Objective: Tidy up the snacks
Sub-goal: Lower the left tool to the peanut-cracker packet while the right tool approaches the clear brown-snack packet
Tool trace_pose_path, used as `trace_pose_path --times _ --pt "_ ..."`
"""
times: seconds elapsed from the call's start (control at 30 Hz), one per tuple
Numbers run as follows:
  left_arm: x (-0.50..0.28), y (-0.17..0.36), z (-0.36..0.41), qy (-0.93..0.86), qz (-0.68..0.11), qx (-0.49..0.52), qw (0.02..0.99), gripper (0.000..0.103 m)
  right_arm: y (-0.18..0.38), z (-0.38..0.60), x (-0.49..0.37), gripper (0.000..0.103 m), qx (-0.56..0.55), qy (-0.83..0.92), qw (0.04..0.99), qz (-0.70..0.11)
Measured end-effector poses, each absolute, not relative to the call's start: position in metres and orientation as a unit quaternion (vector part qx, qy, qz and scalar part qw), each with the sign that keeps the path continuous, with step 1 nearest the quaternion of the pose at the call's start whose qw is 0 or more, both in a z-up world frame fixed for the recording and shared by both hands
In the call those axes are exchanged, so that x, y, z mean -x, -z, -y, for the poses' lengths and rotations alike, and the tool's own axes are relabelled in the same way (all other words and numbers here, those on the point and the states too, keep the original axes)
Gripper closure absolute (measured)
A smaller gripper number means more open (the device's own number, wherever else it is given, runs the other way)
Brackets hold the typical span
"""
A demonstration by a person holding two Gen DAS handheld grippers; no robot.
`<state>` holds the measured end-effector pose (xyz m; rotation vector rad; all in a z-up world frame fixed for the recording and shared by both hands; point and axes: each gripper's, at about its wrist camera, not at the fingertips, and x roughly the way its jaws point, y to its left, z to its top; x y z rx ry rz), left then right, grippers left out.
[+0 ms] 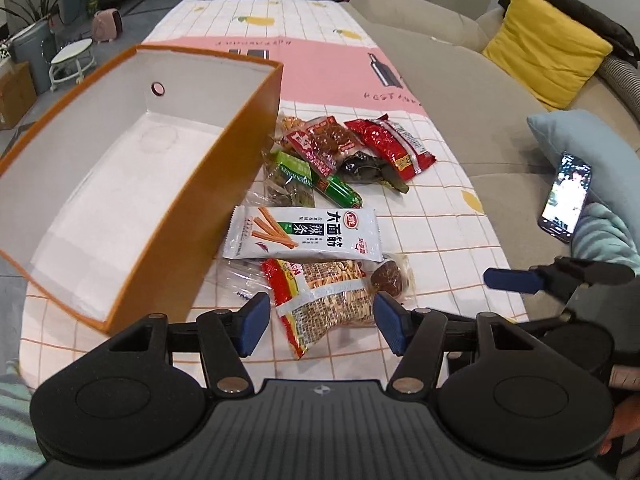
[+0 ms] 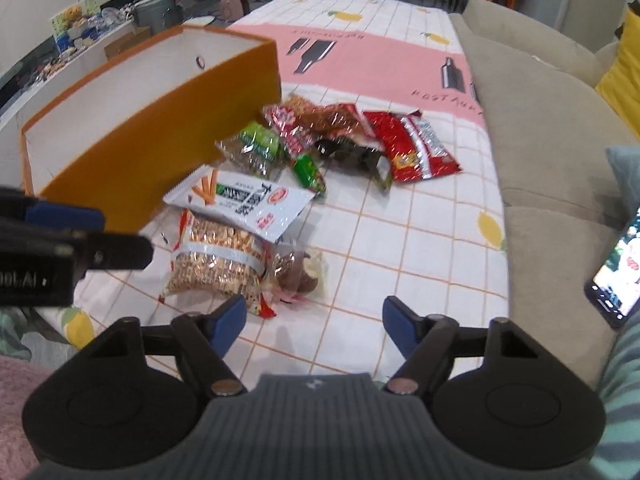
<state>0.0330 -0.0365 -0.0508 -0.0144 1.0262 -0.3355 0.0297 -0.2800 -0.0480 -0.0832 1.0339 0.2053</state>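
Note:
An orange box (image 1: 224,184) with a bare white inside stands open at the table's left. Beside it lie several snacks: a white strip-snack packet (image 1: 304,234), a clear cracker packet (image 1: 328,296) with a red edge, a brown wrapped sweet (image 1: 388,280), a green sausage (image 1: 340,192) and a red packet (image 1: 394,146). My left gripper (image 1: 322,320) is open and straddles the cracker packet's near end, with a pad on either side. My right gripper (image 2: 312,316) is open over bare cloth just in front of the brown sweet (image 2: 298,272) and the cracker packet (image 2: 216,264).
A checked and pink tablecloth (image 1: 432,216) covers the table. A beige sofa (image 1: 460,92) runs along the right edge, with a yellow cushion (image 1: 544,44) and a lit phone (image 1: 566,196). The orange box's wall (image 2: 160,140) rises close on the left of the snack pile.

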Motion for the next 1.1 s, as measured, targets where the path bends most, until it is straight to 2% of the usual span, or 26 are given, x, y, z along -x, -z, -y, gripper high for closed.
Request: trace_pose_path --times 0.43,0.83,1.1 --pt "-0.063 0.084 0.038 0.12 -0.543 0.037 0.83 0.03 0.089 0.275 -0.062 0.044 0.016 -0.14 0.853 -0.503" --pt "-0.077 0.108 0.043 0.115 -0.575 0.063 0.808 0.027 0.102 0.28 -0.069 0.055 -0.015 -0.149 0.85 -0.505" --pt "-0.082 0.115 0.05 0.112 -0.577 0.06 0.807 0.019 0.102 0.29 -0.064 0.059 -0.001 -0.119 0.85 -0.514"
